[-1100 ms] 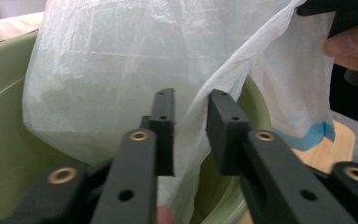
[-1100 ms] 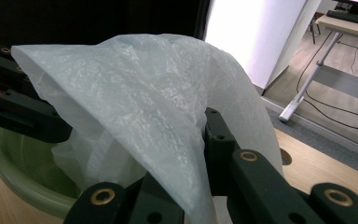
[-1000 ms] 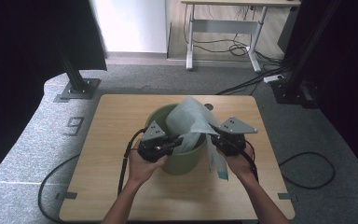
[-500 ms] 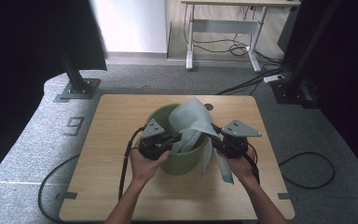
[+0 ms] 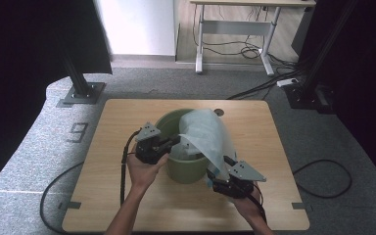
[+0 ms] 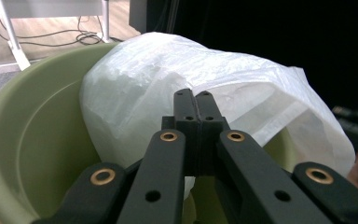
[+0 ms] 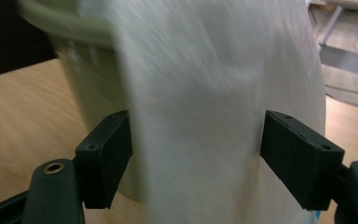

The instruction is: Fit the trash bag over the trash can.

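A: Lining step? The left claw (image 5: 175, 142) is clamped on the thin white plastic bag (image 5: 205, 134) at the round green plastic bucket (image 5: 169, 122) rim.

B: Yep. The right claw (image 7: 196, 154) has just been opening, with bag film hanging loose between its jaws. Next it needs a fresh pinch.

Wooden table (image 5: 127, 127) on grey carpet (image 5: 39, 147); white desk (image 5: 235, 29) behind, cables (image 5: 254, 88) on floor

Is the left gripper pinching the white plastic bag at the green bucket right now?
Touching. In the left gripper view the left gripper has its jaws shut flat together on the white plastic bag, over the green bucket.
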### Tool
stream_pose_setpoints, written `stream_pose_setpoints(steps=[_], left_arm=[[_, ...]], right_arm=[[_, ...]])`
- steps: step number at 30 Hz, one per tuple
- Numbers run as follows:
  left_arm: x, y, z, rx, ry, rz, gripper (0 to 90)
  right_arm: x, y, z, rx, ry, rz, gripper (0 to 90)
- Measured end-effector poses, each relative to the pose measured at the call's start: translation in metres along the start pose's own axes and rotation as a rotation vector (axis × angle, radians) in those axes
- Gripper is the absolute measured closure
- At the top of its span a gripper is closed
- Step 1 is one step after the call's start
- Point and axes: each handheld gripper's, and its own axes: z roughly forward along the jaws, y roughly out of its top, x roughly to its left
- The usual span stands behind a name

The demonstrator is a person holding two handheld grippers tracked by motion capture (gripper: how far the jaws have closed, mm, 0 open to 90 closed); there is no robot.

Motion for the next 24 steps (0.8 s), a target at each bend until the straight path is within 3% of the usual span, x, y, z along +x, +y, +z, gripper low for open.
stream_pose_setpoints(steps=[3, 5, 9, 13, 19, 24], left_arm=[[0.002, 0.000, -0.002, -0.001, 0.001, -0.002, 89.8], [0.003, 0.000, -0.003, -0.002, 0.004, -0.004, 89.8], [0.007, -0.001, -0.007, -0.004, 0.010, -0.007, 89.8], [0.011, -0.003, -0.011, -0.005, 0.014, -0.008, 89.8], [0.016, -0.006, -0.016, -0.007, 0.013, -0.009, 89.8], [0.023, -0.008, -0.020, -0.017, 0.030, -0.021, 89.6]], right_arm=[[-0.004, -0.012, 0.012, 0.024, -0.025, 0.038, 24.8], [-0.008, -0.018, 0.019, 0.037, -0.040, 0.051, 32.5], [-0.017, -0.021, 0.026, 0.047, -0.055, 0.051, 66.3], [-0.032, -0.012, 0.018, 0.020, -0.098, 0.033, 86.3], [-0.042, 0.028, -0.007, -0.073, -0.151, -0.045, 88.6], [-0.040, 0.069, -0.022, -0.153, -0.152, -0.114, 88.6]])
